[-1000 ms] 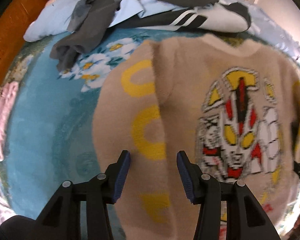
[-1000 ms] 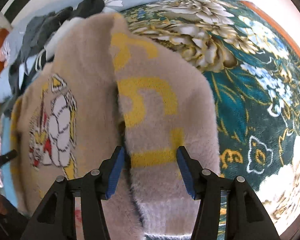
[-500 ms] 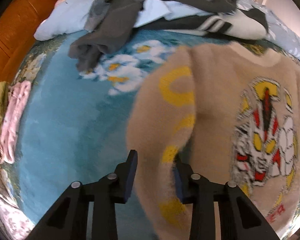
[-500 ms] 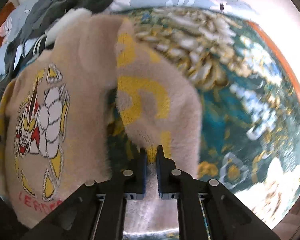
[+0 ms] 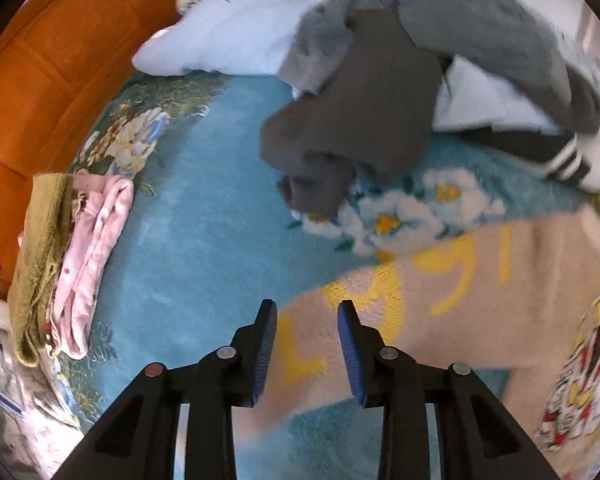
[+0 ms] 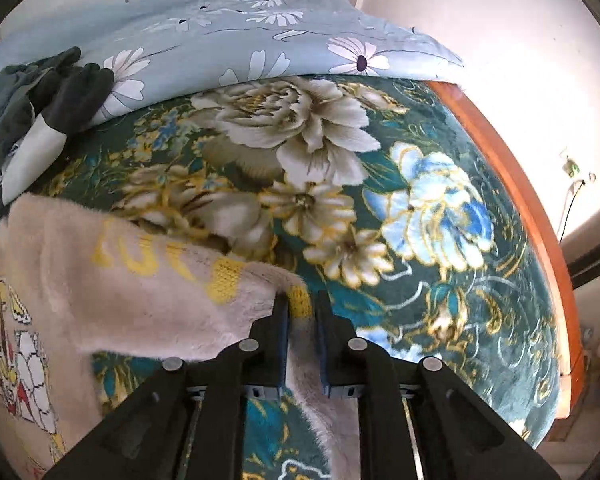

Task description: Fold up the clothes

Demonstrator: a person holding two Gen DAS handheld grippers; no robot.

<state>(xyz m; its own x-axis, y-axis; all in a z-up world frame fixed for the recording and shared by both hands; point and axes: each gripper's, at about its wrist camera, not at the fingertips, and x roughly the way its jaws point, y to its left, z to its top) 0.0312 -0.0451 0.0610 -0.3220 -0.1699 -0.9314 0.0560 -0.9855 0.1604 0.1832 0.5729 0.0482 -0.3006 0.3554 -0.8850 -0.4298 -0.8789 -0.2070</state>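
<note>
Sweater: beige fluffy sweater (image 5: 480, 320) lies on the bed, on the blue-green flowered blanket (image 5: 204, 240); both sleeves are pulled out to the sides.
Left gripper (image 5: 306, 348): jaws stand a little apart around the left sleeve end; I cannot tell if they really press the cloth.
Right gripper (image 6: 302, 332): jaws are nearly together, clamped on the other sleeve cuff (image 6: 300, 304).
Step in hand: I think it is the sleeve fold, just beginning.
Next move: probably each sleeve must be carried inward over the chest picture and laid flat without twisting.
Writing: yellow letters run along the sleeves, too blurred to read; no brand is seen.
Nearby: grey clothes (image 5: 364, 120) are heaped beyond the sweater; pink folded cloth (image 5: 88, 264) lies at the bed edge.
</note>
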